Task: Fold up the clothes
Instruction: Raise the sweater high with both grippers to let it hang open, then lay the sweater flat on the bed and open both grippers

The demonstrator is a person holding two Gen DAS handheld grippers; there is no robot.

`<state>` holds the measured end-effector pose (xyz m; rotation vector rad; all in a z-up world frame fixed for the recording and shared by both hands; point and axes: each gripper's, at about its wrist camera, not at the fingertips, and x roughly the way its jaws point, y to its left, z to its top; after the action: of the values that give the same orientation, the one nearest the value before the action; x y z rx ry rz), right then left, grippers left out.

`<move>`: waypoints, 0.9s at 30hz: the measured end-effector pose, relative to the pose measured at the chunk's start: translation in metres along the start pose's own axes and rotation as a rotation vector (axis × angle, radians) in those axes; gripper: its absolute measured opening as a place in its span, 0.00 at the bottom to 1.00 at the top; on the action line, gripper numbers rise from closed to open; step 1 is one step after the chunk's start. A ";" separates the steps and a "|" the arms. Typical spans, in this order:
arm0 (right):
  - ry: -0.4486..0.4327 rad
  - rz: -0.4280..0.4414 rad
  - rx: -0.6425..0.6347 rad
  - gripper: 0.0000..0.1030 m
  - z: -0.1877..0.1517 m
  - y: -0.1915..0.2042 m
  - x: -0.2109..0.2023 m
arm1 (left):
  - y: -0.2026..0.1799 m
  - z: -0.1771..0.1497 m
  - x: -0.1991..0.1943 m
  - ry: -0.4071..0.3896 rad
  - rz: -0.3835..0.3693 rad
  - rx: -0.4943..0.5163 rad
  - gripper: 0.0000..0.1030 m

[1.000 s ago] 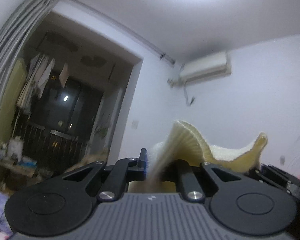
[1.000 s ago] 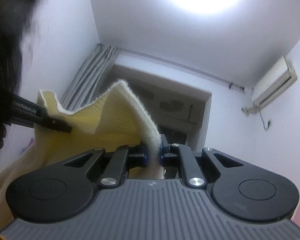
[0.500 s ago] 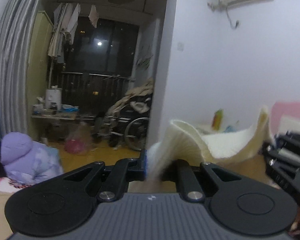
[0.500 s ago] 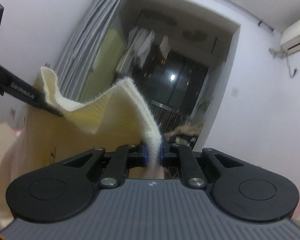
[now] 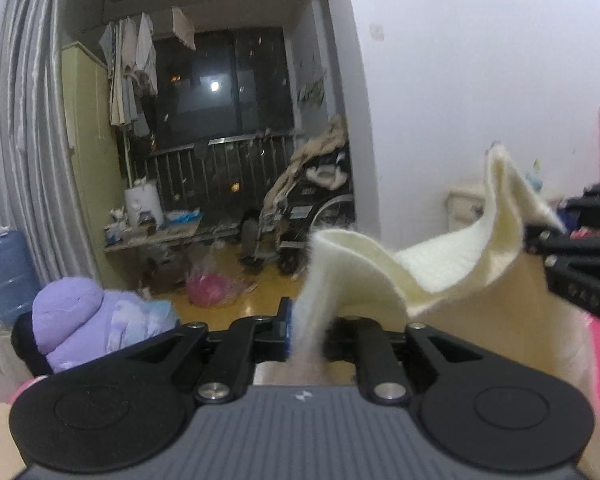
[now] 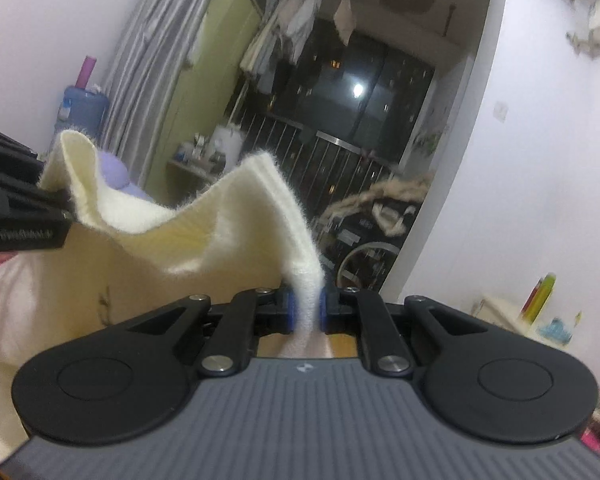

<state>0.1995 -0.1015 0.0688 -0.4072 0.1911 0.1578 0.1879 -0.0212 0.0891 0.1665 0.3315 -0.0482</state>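
A cream knitted garment [image 5: 452, 276] hangs in the air between my two grippers. My left gripper [image 5: 306, 320] is shut on one part of its ribbed edge. My right gripper [image 6: 305, 308] is shut on another part of the same edge [image 6: 204, 232]. The edge sags in a curve between them, and the rest of the garment hangs below. The right gripper shows at the right side of the left wrist view [image 5: 540, 236]. The left gripper shows at the left side of the right wrist view [image 6: 66, 210].
A purple padded jacket [image 5: 84, 320] lies low at the left. Ahead is a dark balcony with a railing [image 5: 220, 168], hanging laundry [image 5: 136, 64], a wheelchair [image 5: 300, 216] and a pink bag [image 5: 214, 288]. A blue water jug [image 5: 4, 268] stands by the grey curtain [image 5: 28, 140].
Both grippers have tilted down from the ceiling toward the room, with the garment still held. The view now faces the balcony and floor instead of the ceiling lamp.
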 end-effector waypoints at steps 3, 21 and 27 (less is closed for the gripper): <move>0.096 0.027 0.029 0.11 -0.023 0.016 0.022 | -0.002 -0.026 0.031 0.115 0.015 0.002 0.52; 0.360 0.074 0.734 0.98 -0.101 -0.043 0.057 | 0.051 -0.054 0.048 0.235 -0.021 -0.332 0.85; 0.602 0.202 0.998 0.98 -0.117 -0.066 0.073 | 0.082 -0.052 0.042 0.286 -0.061 -0.546 0.85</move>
<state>0.2649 -0.2010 -0.0277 0.5791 0.8584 0.1163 0.2171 0.0673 0.0400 -0.3821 0.6222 0.0079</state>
